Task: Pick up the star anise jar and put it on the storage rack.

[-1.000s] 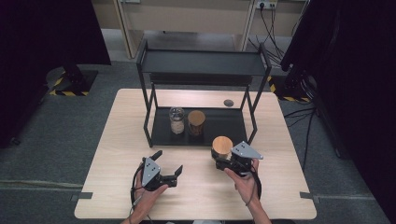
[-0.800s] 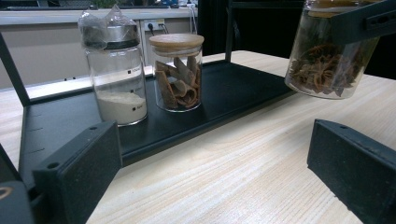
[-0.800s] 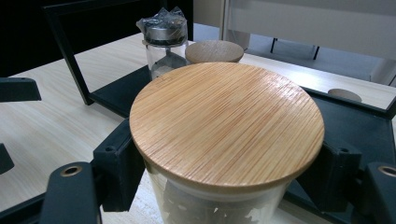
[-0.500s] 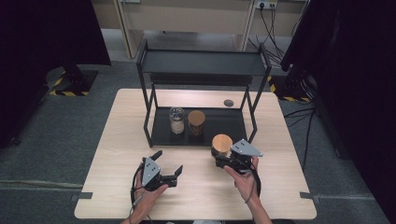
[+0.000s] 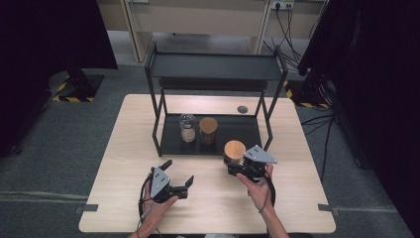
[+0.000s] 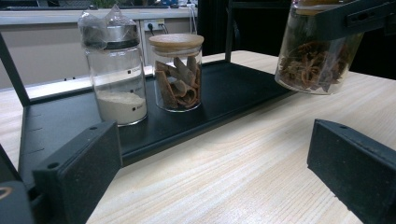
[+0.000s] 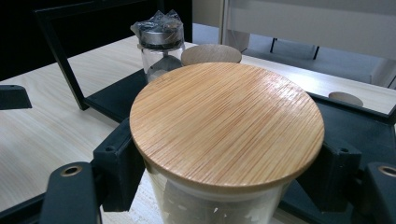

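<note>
My right gripper [image 5: 234,158] is shut on a glass jar of star anise [image 5: 234,148] with a bamboo lid [image 7: 226,121], gripping it just under the lid. The jar [image 6: 317,60] hangs slightly tilted, a little above the table, by the front right of the rack's black bottom tray [image 5: 237,134]. On that tray stand a jar of white powder with a foil-wrapped top [image 5: 187,128] and a wood-lidded jar of cinnamon sticks [image 5: 208,130], side by side. My left gripper [image 5: 178,172] rests low at the table's front left, open, with nothing between its jaws [image 6: 215,172].
A black two-level metal rack [image 5: 213,67] stands at the middle back of the light wooden table [image 5: 133,144]. A small dark round disc [image 5: 242,109] lies behind it on the right. Cables and dark equipment stands sit on the floor around the table.
</note>
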